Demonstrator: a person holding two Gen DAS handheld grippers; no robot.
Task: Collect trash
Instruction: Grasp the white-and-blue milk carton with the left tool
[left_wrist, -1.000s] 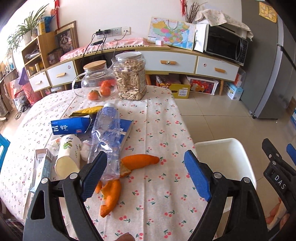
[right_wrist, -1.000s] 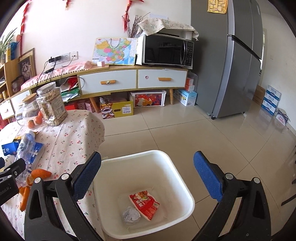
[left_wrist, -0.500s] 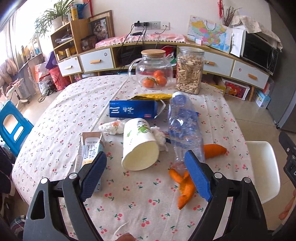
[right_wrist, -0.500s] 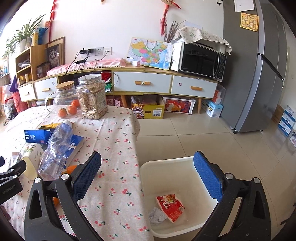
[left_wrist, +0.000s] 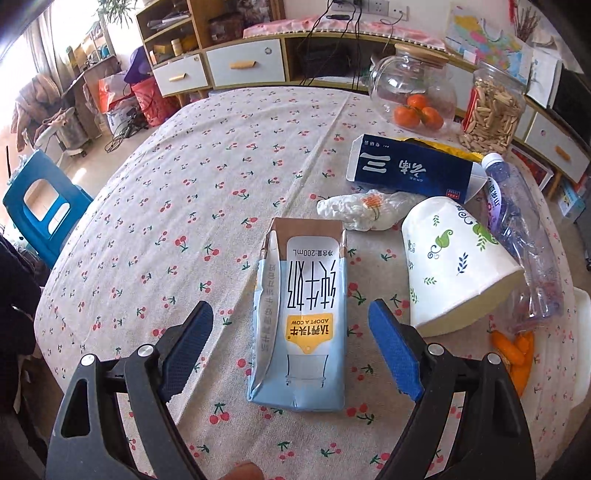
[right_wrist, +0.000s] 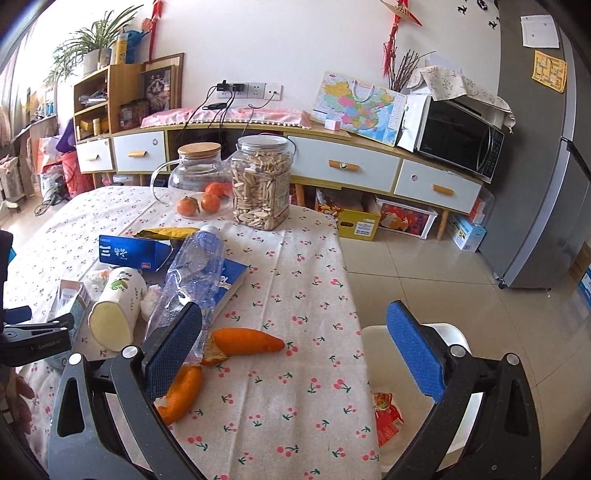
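One flattened milk carton (left_wrist: 301, 325), glossy, creased.

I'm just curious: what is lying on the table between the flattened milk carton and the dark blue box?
A crumpled white wrapper, seen in the left wrist view, lies between the milk carton and the blue box.

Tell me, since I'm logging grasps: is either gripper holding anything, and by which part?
Nothing is held. The left gripper stands open astride the milk carton, pads clear; the right gripper is open.
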